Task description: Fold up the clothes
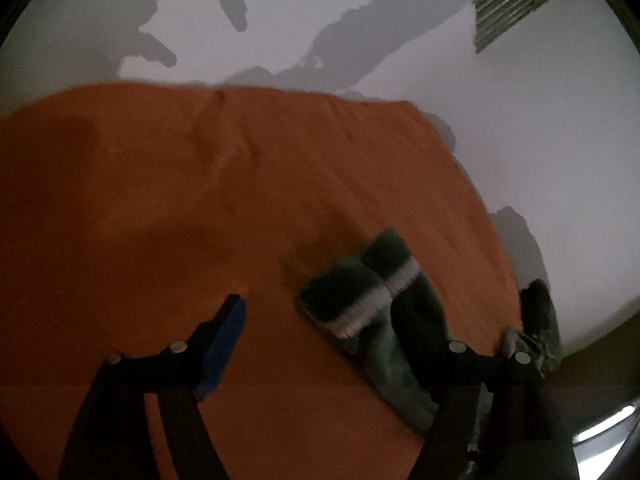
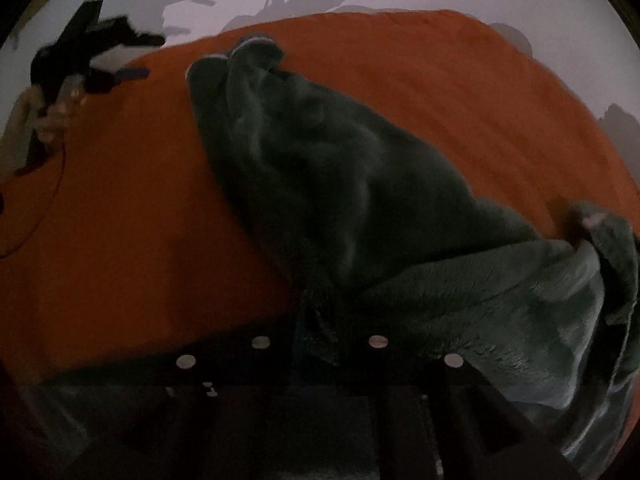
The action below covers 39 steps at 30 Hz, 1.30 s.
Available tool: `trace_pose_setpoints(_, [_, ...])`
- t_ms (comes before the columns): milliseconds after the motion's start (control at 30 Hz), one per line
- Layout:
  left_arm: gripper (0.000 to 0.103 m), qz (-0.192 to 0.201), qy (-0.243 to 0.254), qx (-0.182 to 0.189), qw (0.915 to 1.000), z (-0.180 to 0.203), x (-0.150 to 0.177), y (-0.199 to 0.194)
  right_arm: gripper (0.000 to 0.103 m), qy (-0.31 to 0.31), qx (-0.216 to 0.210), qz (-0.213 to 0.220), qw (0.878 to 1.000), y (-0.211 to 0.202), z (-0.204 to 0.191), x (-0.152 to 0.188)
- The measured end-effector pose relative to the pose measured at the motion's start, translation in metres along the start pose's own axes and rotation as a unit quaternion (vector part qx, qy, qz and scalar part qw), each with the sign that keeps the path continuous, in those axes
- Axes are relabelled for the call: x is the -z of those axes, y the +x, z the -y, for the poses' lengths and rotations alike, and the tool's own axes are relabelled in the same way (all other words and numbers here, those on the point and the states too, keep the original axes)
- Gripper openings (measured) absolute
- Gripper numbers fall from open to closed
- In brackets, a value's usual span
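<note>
Orange cloth (image 1: 160, 184) over white surface: my right gripper (image 2: 320, 344) pinches the fuzzy dark-green garment (image 2: 360, 184) at frame bottom, left gripper (image 1: 336, 320) wide, empty, white-striped cuffs (image 1: 376, 296) between its fingers; grip cuffs, fold evenly.

Orange cloth (image 1: 160, 184) spread over a white surface (image 1: 560, 140) — slatted vent (image 1: 516, 4) at the far corner.

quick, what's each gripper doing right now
left gripper: open, holding nothing
right gripper: shut on the green fleece garment
</note>
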State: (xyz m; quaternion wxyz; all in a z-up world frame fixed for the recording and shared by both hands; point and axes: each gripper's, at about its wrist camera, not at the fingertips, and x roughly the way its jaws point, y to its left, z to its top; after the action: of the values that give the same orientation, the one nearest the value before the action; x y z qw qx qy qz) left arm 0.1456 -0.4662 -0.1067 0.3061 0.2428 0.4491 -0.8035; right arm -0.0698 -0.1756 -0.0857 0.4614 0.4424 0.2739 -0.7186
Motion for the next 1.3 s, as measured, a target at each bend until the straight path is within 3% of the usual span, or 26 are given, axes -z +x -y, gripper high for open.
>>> trace_pose_setpoints(133, [0.077,0.000,0.029,-0.006,0.9996,0.016,-0.012,0.007,0.016,0.014,-0.014,0.011,1.000,-0.012,-0.004,0.005])
trace_pose_setpoints(233, [0.077,-0.037,0.045,0.022,0.9980,0.043,-0.014,0.029,0.018,0.020,-0.020,0.029,0.999,-0.027,-0.011,0.008])
trace_pose_setpoints(333, [0.077,-0.076,0.089,-0.003,0.9932,0.065,-0.002,0.057,0.019,0.028,-0.017,0.039,0.999,-0.037,-0.009,0.010])
trace_pose_setpoints(367, [0.072,-0.087,0.105,-0.013,0.9906,0.071,0.003,0.066,0.019,0.030,-0.016,0.039,0.999,-0.037,-0.006,0.009])
trace_pose_setpoints(400, [0.058,-0.099,0.117,-0.018,0.9880,0.074,0.009,0.071,0.019,0.032,-0.014,0.038,0.999,-0.037,-0.005,0.009])
trace_pose_setpoints(433, [0.011,-0.111,0.129,-0.024,0.9852,0.077,0.016,0.076,0.019,0.033,-0.008,0.037,0.999,-0.037,-0.003,0.011])
trace_pose_setpoints(467, [0.013,-0.120,0.136,-0.038,0.9827,0.079,0.022,0.078,0.019,0.035,-0.001,0.036,0.999,-0.037,-0.001,0.012])
trace_pose_setpoints(533, [0.012,-0.076,0.129,-0.049,0.9874,0.076,0.028,0.058,0.019,0.036,0.013,0.035,0.999,-0.037,0.003,0.013])
trace_pose_setpoints(633, [0.013,-0.009,0.083,-0.005,0.9965,0.056,0.035,0.005,0.019,0.050,0.013,0.039,0.998,-0.035,0.009,0.011])
trace_pose_setpoints(700, [0.013,0.000,0.077,0.006,0.9970,0.036,0.043,-0.023,0.019,0.058,0.014,0.041,0.997,-0.031,0.013,0.008])
trace_pose_setpoints(767, [0.015,-0.011,0.080,0.010,0.9967,0.017,0.051,-0.032,0.019,0.063,0.012,0.042,0.997,-0.033,0.016,0.011])
trace_pose_setpoints(833, [0.016,-0.051,0.081,0.018,0.9952,0.001,0.060,-0.031,0.019,0.064,0.010,0.039,0.997,-0.032,0.016,0.009])
trace_pose_setpoints(933, [0.018,-0.078,0.088,-0.020,0.9928,-0.011,0.065,-0.028,0.019,0.068,0.005,0.035,0.997,-0.032,0.016,0.003])
trace_pose_setpoints(1000, [0.028,-0.069,0.077,-0.005,0.9946,-0.014,0.063,-0.039,0.019,0.071,-0.001,0.039,0.997,-0.034,0.014,-0.001])
trace_pose_setpoints(1067, [0.054,-0.053,0.070,0.004,0.9961,-0.010,0.054,-0.045,0.023,0.074,-0.009,0.041,0.996,-0.033,0.013,-0.004])
trace_pose_setpoints(1167, [0.074,-0.021,0.067,0.006,0.9975,0.003,0.031,-0.048,0.033,0.064,-0.019,0.037,0.997,-0.028,0.008,-0.007])
trace_pose_setpoints(1300, [0.076,-0.068,0.081,-0.033,0.9939,0.023,0.016,-0.008,0.047,0.024,-0.058,0.007,0.998,-0.010,-0.004,-0.019])
